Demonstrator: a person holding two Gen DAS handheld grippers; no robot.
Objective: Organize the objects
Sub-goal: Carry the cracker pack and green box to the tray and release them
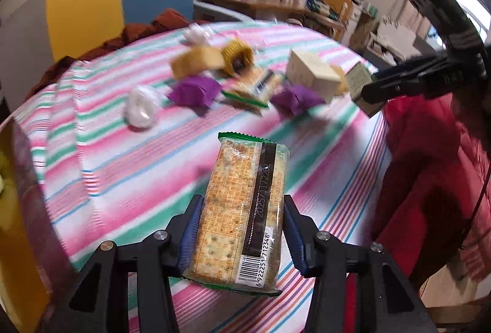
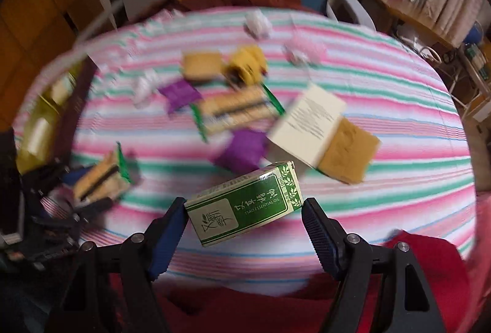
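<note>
Cracker packet (image 1: 242,210) sits pinched in the left claw (image 1: 242,228), blue pads pressing both long edges; its long axis runs straight forward from the claw, the green sealed end pointing toward the cream box (image 1: 313,75). It hangs above the striped surface (image 1: 122,167), well short of that box. Beside the cream box lie two purple wrappers (image 1: 193,90) and a second cracker packet (image 1: 254,87) – all blurred. The right claw (image 1: 377,87) shows just beyond the cream box, gripping something

From the right wrist: the right claw (image 2: 245,210) pinches the green essential-oil box (image 2: 245,204) by its two short ends, so the long axis lies crosswise between the fingers, slightly tilted. This green box hangs over the near edge of the surface, just nearer than the cream box (image 2: 310,121). The left claw (image 2: 89,195) with its packet appears far left of the cream box. A tray-like container edge (image 2: 46,106) lies beyond it – likely nearer the left hand, though too blurred to be sure
</note>
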